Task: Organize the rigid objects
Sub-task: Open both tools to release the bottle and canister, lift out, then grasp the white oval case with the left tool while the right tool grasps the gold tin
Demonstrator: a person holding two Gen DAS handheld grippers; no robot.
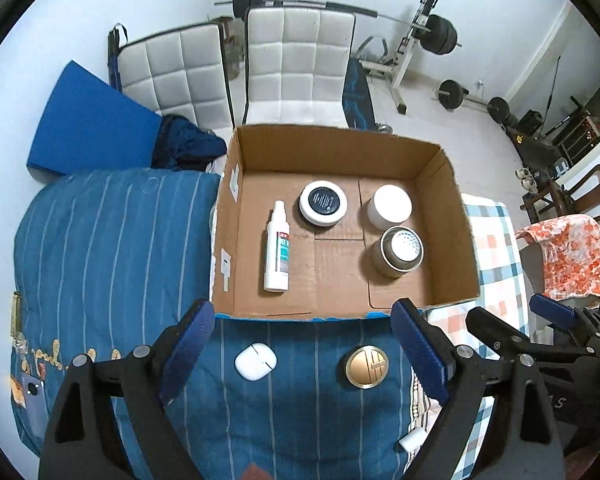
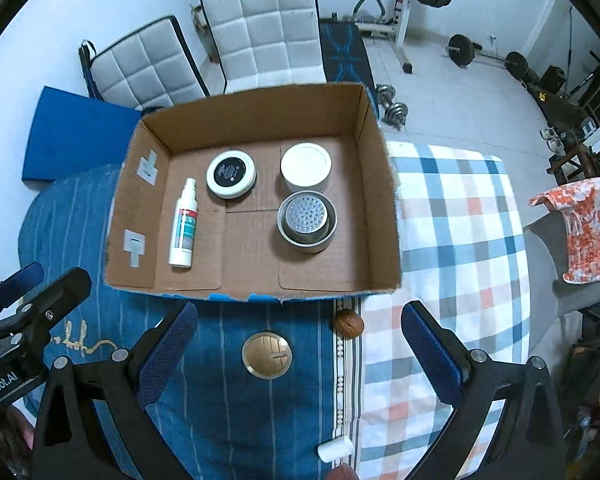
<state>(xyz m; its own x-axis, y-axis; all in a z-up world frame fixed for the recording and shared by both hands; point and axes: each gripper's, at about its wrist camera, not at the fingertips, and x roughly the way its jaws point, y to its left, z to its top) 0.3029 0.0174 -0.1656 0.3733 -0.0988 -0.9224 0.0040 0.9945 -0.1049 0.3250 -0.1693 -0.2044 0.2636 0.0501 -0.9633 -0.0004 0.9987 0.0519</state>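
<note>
An open cardboard box (image 1: 340, 148) (image 2: 260, 116) lies on the bed. It holds a white spray bottle (image 1: 278, 254) (image 2: 184, 226), a black-topped white jar (image 1: 323, 202) (image 2: 231, 178), a white-lidded jar (image 1: 390, 205) (image 2: 305, 166) and a metal strainer cup (image 1: 398, 250) (image 2: 306, 218). In front of the box lie a white earbud case (image 1: 255, 361), a gold round disc (image 1: 366, 366) (image 2: 267, 354), a walnut (image 2: 348, 323) and a small white cylinder (image 1: 412, 438) (image 2: 335, 449). My left gripper (image 1: 304, 350) is open above the earbud case and disc. My right gripper (image 2: 298, 350) is open over the disc.
A blue striped quilt (image 1: 112, 248) and a checked blanket (image 2: 452, 240) cover the bed. White padded chairs (image 1: 300, 64), a blue mat (image 1: 88, 120) and weight equipment (image 1: 440, 36) stand beyond. An orange floral cloth (image 2: 584, 228) hangs at right.
</note>
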